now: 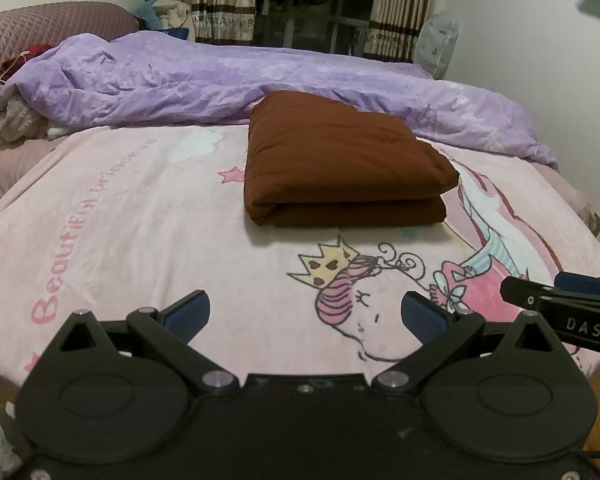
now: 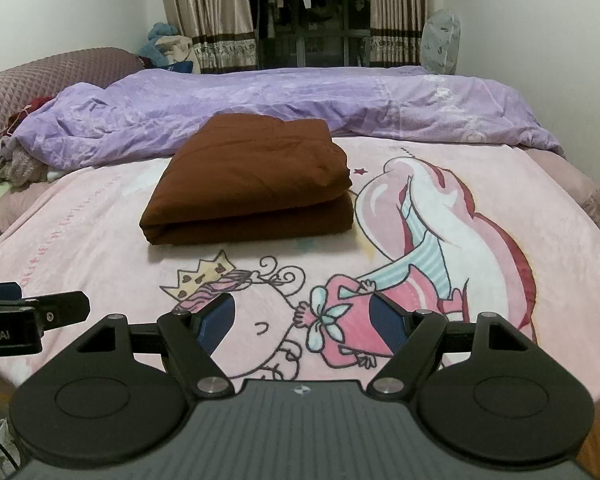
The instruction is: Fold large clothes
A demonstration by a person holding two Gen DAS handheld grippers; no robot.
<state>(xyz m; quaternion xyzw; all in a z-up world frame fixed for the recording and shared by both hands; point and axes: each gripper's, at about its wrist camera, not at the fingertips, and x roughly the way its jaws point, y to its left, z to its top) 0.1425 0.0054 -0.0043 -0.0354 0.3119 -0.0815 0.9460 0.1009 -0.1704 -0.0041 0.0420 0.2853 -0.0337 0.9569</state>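
Observation:
A brown garment point(image 1: 340, 160) lies folded into a thick rectangular bundle on the pink cartoon blanket point(image 1: 140, 220). It also shows in the right wrist view point(image 2: 252, 184), left of centre. My left gripper point(image 1: 306, 314) is open and empty, held back over the near part of the bed, well short of the bundle. My right gripper point(image 2: 304, 320) is open and empty, beside the left one and also short of the bundle. The right gripper's finger tip shows at the left view's right edge point(image 1: 556, 294).
A crumpled purple duvet point(image 1: 220, 76) lies across the far side of the bed behind the bundle. A quilted headboard point(image 1: 28, 32) and loose clothes point(image 1: 12, 116) are at the left. Curtains point(image 2: 208, 12) and a covered fan point(image 2: 442, 40) stand at the back wall.

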